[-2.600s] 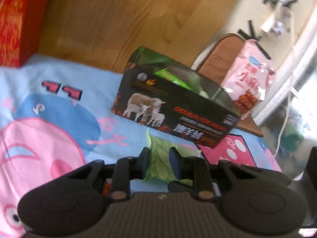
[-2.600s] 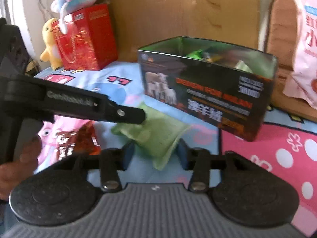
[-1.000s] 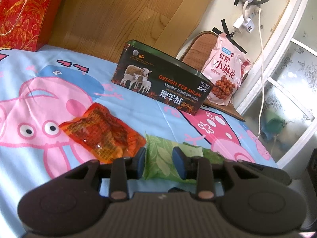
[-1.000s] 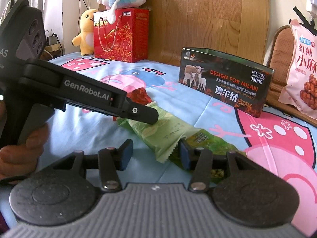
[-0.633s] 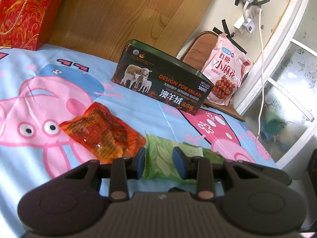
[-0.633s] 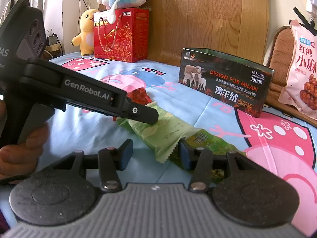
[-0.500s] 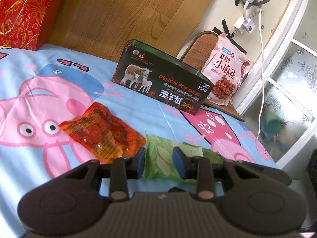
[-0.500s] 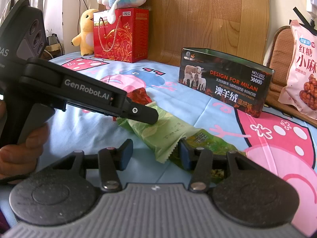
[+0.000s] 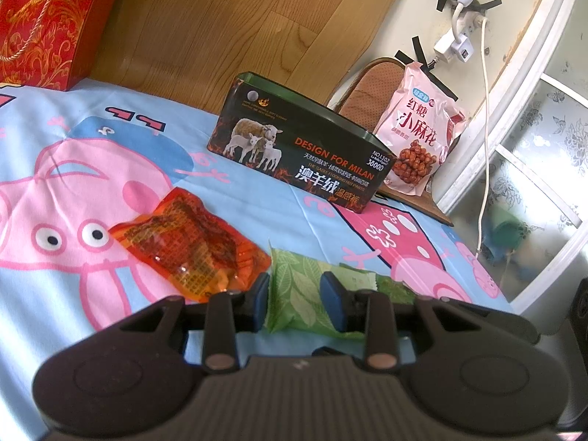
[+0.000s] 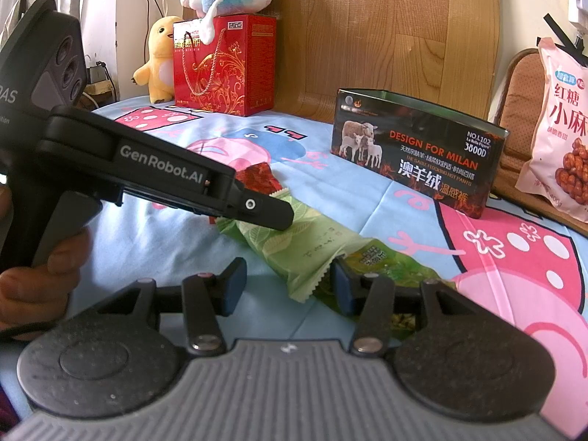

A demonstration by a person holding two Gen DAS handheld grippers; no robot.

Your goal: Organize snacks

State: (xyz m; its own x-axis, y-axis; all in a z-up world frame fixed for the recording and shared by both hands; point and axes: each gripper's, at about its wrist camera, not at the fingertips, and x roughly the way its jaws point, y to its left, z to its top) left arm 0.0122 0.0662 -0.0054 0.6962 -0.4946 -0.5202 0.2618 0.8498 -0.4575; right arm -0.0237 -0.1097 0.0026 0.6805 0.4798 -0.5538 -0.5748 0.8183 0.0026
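Right now your left gripper [image 9: 296, 296] is closed on one end of the pale green leaf-printed snack packet [image 9: 297, 290], pads pressed against its two long edges. In the right wrist view the packet's far end sags toward the pink-pig cartoon bedsheet [image 10: 154, 242]; whether it touches the sheet cannot be told. Its long axis runs along your left gripper's fingers, from the clamped end out to the serrated free end [image 10: 305, 290], which points toward your right gripper [image 10: 286, 290].

Your right gripper is open, its fingers spread wide on either side of that serrated end and not touching it. That looks like a support or hand-over position rather than a grasp.

A darker green snack packet [image 10: 389, 268] lies flat on the sheet under the free end, partly behind your right gripper's right finger. An orange-red translucent snack pouch [image 9: 187, 246] lies just beside the left gripper, toward the sheet's left side.

The black open-topped tin box printed with sheep [image 9: 305, 150] stands well apart, near the sheet's far edge against the wooden headboard [image 9: 220, 25]. It is probably where the snacks belong, so the end grip suits carrying the packet lengthwise over its rim.

A pink bag of fried twists [image 9: 419, 139] leans beyond the tin's right end.
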